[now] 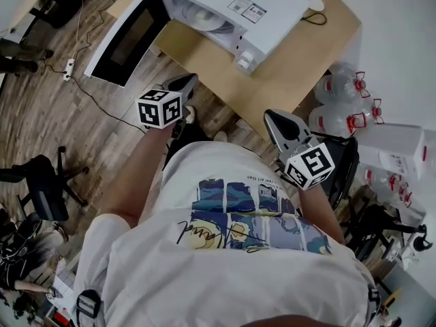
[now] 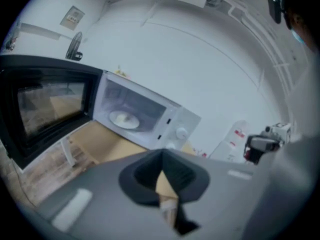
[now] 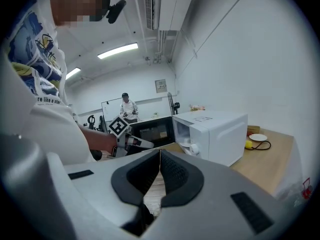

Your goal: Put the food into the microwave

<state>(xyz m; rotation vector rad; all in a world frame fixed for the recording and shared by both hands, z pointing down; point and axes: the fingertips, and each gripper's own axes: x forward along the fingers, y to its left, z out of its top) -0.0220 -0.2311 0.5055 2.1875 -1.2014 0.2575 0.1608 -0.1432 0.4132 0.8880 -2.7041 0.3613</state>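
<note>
Both grippers hang clear of the open microwave [image 1: 272, 19], which stands at 12 o'clock on the table [image 1: 293, 73]. Its door [image 1: 126, 36] swings out toward 10 o'clock, past the table's left edge and over the floor [image 1: 88, 125]. Bare boards lie between the door and the left gripper [image 1: 185, 82]. The table's near corner sits just beside the tips of the right gripper [image 1: 274, 119]. Bottles [image 1: 337, 104] crowd the 3 o'clock side, and a chair [image 1: 44, 182] stands at 8 o'clock.

The person's shirt [image 1: 231, 251] fills the lower half of the head view and hides the floor beneath. From above, the microwave's roof covers most of the cavity. The left gripper view looks inside, where a white plate [image 2: 124, 119] lies on the cavity floor. What is on it is a pale blur and cannot be identified. Each gripper's jaws are pressed together with nothing between them.
</note>
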